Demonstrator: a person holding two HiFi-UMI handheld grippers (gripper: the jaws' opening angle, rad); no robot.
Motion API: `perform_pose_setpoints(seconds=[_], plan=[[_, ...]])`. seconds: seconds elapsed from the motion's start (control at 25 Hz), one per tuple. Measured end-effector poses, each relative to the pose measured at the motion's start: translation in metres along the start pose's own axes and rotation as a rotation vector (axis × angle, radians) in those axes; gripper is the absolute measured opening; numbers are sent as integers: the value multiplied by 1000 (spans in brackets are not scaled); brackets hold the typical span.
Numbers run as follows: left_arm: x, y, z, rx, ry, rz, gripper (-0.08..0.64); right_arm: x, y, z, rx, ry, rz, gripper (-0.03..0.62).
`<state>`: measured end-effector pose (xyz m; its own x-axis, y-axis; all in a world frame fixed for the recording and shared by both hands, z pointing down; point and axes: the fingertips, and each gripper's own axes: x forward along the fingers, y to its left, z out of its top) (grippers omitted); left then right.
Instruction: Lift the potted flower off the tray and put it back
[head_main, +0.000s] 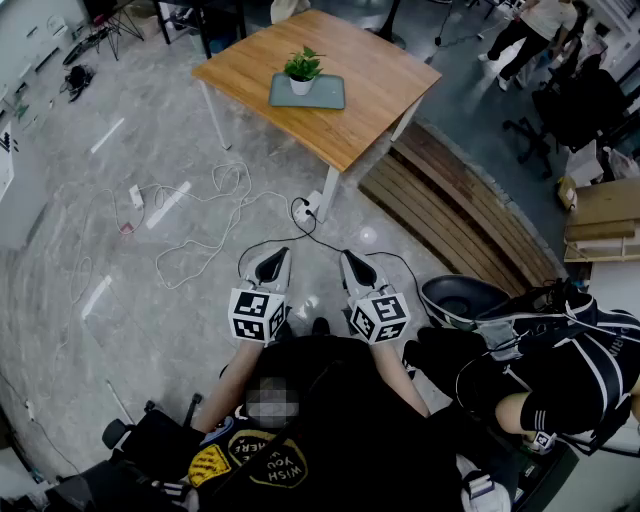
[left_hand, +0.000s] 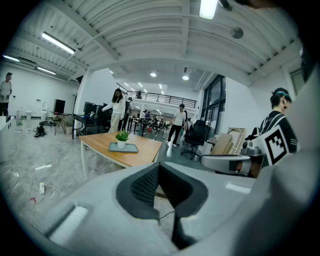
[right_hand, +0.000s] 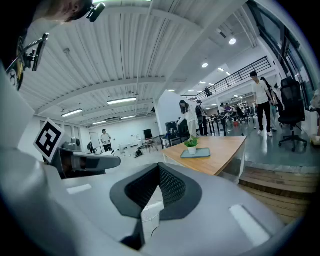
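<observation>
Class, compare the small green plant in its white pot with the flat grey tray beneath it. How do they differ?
The green plant in its white pot stands upright; the grey rectangular tray lies flat. The plant is narrow; the tray is wider and carries it. Both are on the wooden table.

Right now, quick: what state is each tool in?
Left grey two-jaw tool: closed, holding nothing.
Right grey two-jaw tool: closed, holding nothing.

I find one wooden table (head_main: 385, 75) standing on the grey floor (head_main: 150, 310); a grey tray (head_main: 326, 94) lies flat on its top.
</observation>
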<state>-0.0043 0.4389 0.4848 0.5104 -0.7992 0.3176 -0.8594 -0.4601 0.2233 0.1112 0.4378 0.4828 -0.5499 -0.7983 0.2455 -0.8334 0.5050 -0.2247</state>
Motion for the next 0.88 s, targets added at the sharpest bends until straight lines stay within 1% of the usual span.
perform_pose_setpoints(seconds=[0.12, 0.24, 0.44, 0.56, 0.72, 0.8, 0.88], plan=[[-1, 8, -5, 4, 20, -6, -2, 2, 5, 5, 4, -30, -11, 0], [-6, 17, -3, -12, 8, -1, -2, 4, 8, 8, 2, -51, -17, 0], [-21, 32, -8, -25, 5, 24, -3, 12, 21, -5, 3, -20, -9, 0], [-28, 41, -11, -32, 2, 24, -3, 18, 31, -14, -2, -1, -10, 0], [-29, 53, -21, -45, 17, 15, -3, 19, 35, -26, 54, -6, -26, 2], [-28, 59, -26, -62, 14, 14, -2, 17, 34, -35, 61, 10, -33, 2], [-22, 70, -26, -105, -10, 16, -3, 21, 29, -43, 70, 29, -41, 2]])
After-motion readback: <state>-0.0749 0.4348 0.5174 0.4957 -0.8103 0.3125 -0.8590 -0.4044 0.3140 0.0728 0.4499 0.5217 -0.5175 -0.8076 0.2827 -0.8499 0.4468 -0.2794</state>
